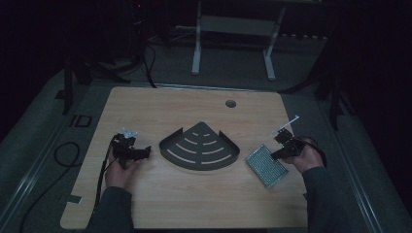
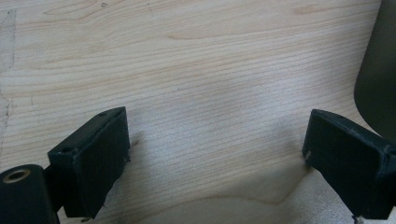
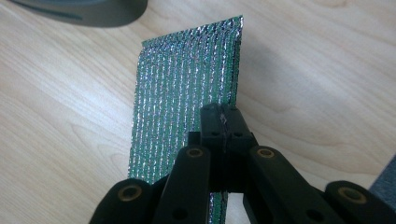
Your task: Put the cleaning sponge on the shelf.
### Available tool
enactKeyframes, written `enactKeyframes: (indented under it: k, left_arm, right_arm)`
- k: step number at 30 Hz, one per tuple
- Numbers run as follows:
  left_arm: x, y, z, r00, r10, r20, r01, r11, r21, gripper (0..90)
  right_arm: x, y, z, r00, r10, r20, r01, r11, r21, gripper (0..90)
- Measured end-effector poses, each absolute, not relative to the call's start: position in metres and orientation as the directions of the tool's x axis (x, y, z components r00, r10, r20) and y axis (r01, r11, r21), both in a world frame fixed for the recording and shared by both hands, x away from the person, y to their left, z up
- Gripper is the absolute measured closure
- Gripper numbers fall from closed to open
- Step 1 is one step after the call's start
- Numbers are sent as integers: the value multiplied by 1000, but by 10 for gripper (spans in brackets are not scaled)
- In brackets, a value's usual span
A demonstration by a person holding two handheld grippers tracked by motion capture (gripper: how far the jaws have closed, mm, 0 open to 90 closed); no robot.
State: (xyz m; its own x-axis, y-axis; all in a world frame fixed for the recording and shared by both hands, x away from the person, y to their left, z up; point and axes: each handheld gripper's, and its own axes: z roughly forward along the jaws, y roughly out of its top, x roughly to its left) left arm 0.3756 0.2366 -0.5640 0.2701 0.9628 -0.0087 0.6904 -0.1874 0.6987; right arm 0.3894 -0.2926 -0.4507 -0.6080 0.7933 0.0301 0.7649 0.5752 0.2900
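— Right gripper (image 3: 223,122): what's pinched?
— Its jaws press on the near edge of the green glittery pad (image 3: 187,88), which stretches ahead.
— And the left gripper (image 2: 217,154)?
— Spread wide over bare table (image 2: 187,56); the high view shows a dark tray (image 1: 200,145) between them.

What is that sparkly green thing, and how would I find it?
Start at the wooden table and find the dark fan-shaped tray in its middle. Just right of it is a flat rectangular pad, pinched at one edge by the right gripper. It alone glitters silver-green.
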Motion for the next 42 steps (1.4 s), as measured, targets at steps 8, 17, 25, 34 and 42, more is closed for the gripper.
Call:
enactKeyframes:
  k: [8,17,25,34,42]
  left_arm:
    - [376,237,-564,270,963,-9,690,-187,699,79]
    - [376,237,-564,271,963,-7,690,-189,698,79]
    - [376,237,-564,271,963,-7,690,-189,698,79]
    - [376,237,-564,272,962,-6,690,-191,698,79]
    - [376,237,-564,270,963,-9,690,-187,699,79]
  right_arm:
    - [395,-290,-438,-607,795,17,761,575,302,898]
    - [403,-284,-426,-605,797,-3,756,575,311,897]
    - [408,-278,-415,-607,795,-14,744,574,341,897]
    - [415,-267,-401,-613,790,-25,731,580,359,898]
    - [422,-255,-388,-627,778,-39,709,591,384,898]
